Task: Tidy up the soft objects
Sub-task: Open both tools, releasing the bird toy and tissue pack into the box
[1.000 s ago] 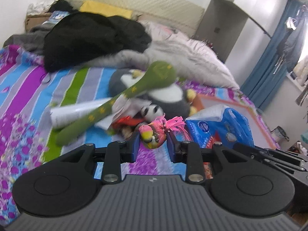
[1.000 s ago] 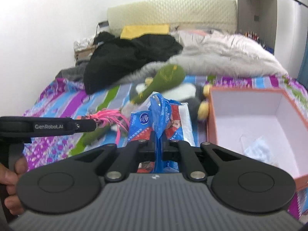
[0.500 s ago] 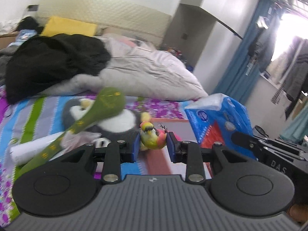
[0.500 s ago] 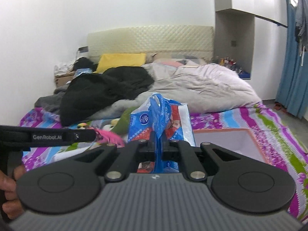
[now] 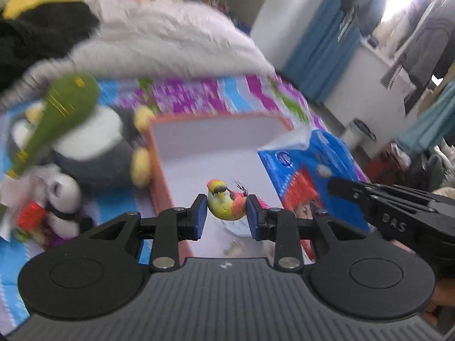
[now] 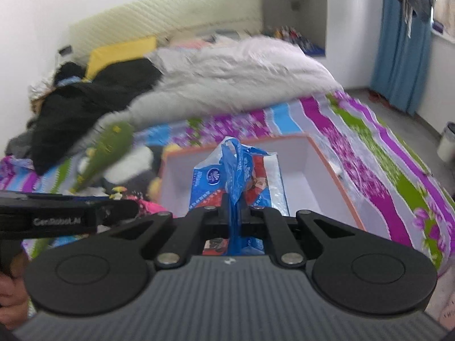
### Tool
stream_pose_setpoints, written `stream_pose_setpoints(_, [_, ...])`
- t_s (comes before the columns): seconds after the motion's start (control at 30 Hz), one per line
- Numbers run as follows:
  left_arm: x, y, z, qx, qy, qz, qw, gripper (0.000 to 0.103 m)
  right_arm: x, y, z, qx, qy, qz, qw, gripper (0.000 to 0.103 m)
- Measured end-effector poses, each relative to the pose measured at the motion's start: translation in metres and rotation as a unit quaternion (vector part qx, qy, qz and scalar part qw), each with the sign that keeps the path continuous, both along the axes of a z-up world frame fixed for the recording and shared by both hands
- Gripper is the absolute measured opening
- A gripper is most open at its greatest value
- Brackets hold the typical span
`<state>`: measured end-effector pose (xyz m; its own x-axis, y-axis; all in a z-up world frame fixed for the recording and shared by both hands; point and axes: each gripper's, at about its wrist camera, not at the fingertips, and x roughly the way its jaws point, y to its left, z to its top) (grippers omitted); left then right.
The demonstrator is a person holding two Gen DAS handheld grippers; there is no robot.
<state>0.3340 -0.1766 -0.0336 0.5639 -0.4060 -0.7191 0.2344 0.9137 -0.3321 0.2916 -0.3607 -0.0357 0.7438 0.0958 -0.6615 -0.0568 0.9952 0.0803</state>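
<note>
Left hand-held gripper (image 5: 226,217): clamped on a small toy bird (image 5: 224,203), yellow-green with a pink wing, held upright above the box's white floor.
Right hand-held gripper (image 6: 234,216): jaws pinched tight on the blue handle of a tissue pack (image 6: 237,180), which hangs over the box.
Box (image 6: 322,182): orange-rimmed, white inside, open, lying on the bed near its foot edge.
Bed (image 6: 369,153): striped purple, blue and green cover; a grey-white duvet (image 6: 236,76) and a black garment (image 6: 85,99) are heaped toward the headboard.
Left of the box: a penguin plush (image 5: 93,147) touching its side, a green club-shaped plush (image 5: 57,113) across it, a small panda plush (image 5: 61,196) nearer.
</note>
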Motion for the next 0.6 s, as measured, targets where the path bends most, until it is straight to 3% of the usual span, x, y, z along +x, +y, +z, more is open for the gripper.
stream_pose_setpoints(0.17, [0.015,-0.022,-0.029,0.009,0.035,-0.01,0.9993,0.035,0.018,-0.018,-0.035,-0.017,0.045,-0.027,0.998,0.008])
stream_pose_setpoints(0.33, [0.024,-0.038,-0.052,0.03,0.058,-0.024,0.9976,0.035,0.027,-0.033,-0.063,-0.001,0.076,-0.045,0.996,0.008])
stream_pose_setpoints(0.6, [0.032,-0.046,-0.059,0.04,0.066,-0.03,0.9966,0.037,0.024,-0.04,-0.073,0.008,0.087,-0.044,0.995,0.009])
